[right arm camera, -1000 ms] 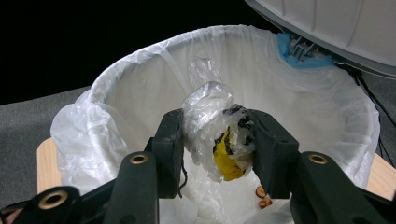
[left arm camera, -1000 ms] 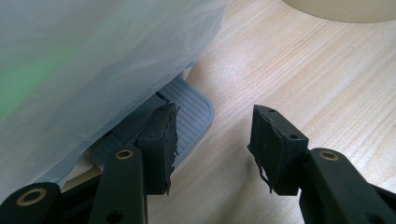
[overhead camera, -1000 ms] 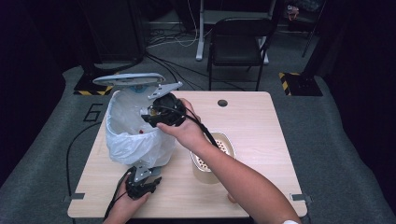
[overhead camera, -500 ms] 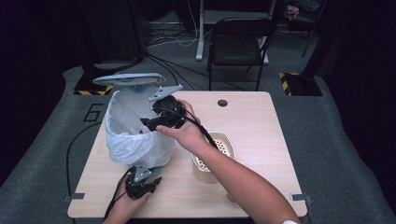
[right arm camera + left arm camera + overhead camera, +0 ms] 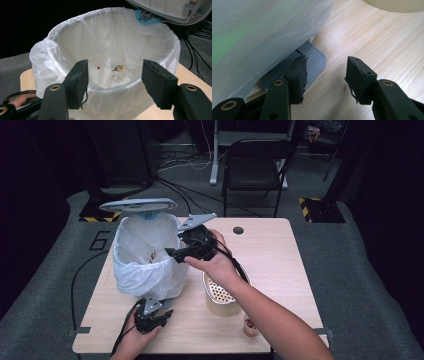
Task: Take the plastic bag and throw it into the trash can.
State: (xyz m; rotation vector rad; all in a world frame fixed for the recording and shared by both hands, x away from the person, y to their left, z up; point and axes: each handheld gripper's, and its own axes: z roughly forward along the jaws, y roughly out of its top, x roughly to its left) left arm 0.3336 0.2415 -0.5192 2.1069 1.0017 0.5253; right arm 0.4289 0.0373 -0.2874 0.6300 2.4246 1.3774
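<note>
Pedal bin held open, right gripper empty at its rim

Low in the high view, the left gripper (image 5: pixel 156 306) rests on the bin's grey pedal (image 5: pixel 312 62); its fingers (image 5: pixel 298 77) are as closed as they get, with a gap between them and nothing held. Beyond it, left of centre, the bag-lined bin (image 5: pixel 145 257) stands on the worktop (image 5: pixel 280 250), lid (image 5: pixel 137 205) raised. The right gripper (image 5: pixel 172 253) is level at the bin's right rim; its fingers (image 5: pixel 77 80) have just been opening and stand spread, empty. Scraps (image 5: pixel 117 68) lie in the liner.
</note>
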